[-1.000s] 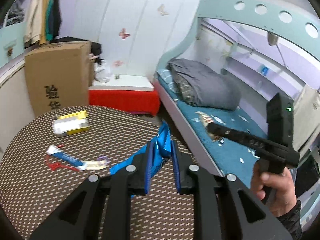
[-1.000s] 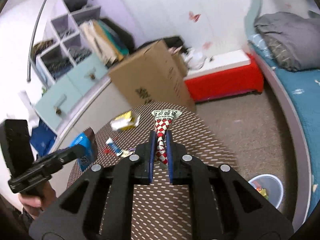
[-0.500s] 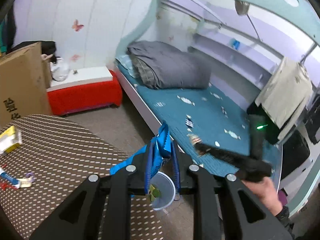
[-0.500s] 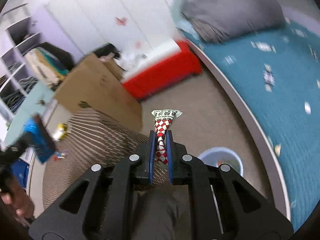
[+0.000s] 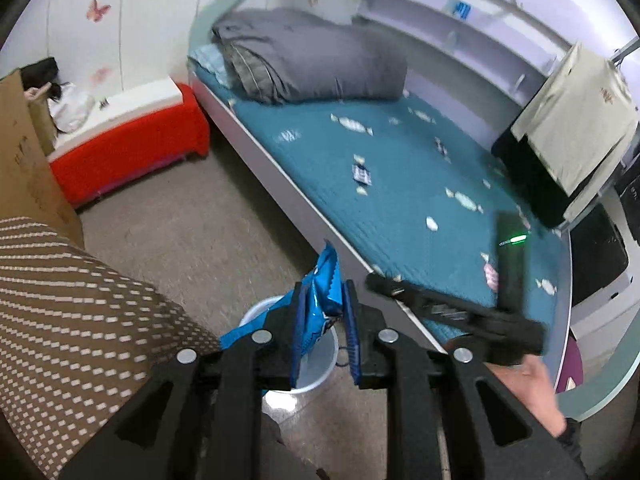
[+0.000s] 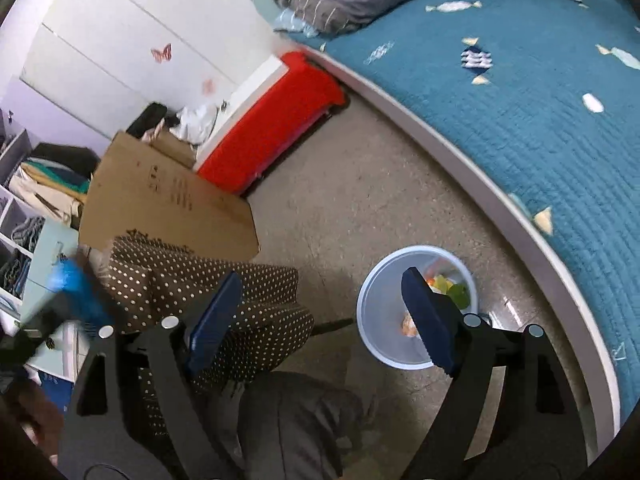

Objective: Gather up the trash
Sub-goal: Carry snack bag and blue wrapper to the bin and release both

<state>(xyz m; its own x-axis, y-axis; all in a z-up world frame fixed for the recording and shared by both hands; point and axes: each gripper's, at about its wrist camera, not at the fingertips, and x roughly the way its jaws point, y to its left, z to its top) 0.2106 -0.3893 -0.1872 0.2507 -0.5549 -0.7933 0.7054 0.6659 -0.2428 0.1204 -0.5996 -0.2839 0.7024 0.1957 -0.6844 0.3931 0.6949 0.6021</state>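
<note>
My left gripper [image 5: 324,312] holds a blue snack wrapper [image 5: 320,300] between its fingers, above a pale blue trash bin [image 5: 308,376] on the floor. In the right wrist view my right gripper [image 6: 320,312] is wide open and empty. It hangs over the floor with its right finger above the same bin [image 6: 384,312]. The bin holds yellow, green and orange scraps, and I cannot pick out the red-and-white wrapper among them. The left gripper and its blue wrapper [image 6: 76,284] show blurred at the left edge there. The right gripper [image 5: 452,312] shows in the left wrist view beside the bed.
A table with a brown dotted cloth [image 5: 60,320] stands at the left. A bed with a teal cover [image 5: 400,184] runs along the right. A cardboard box [image 6: 160,200] and a red bench [image 6: 272,124] stand beyond the table. Grey floor lies between them.
Both grippers have swung from the table to the bin by the bed. The right gripper has opened and the red-and-white wrapper is gone from it. The left still holds the blue wrapper.
</note>
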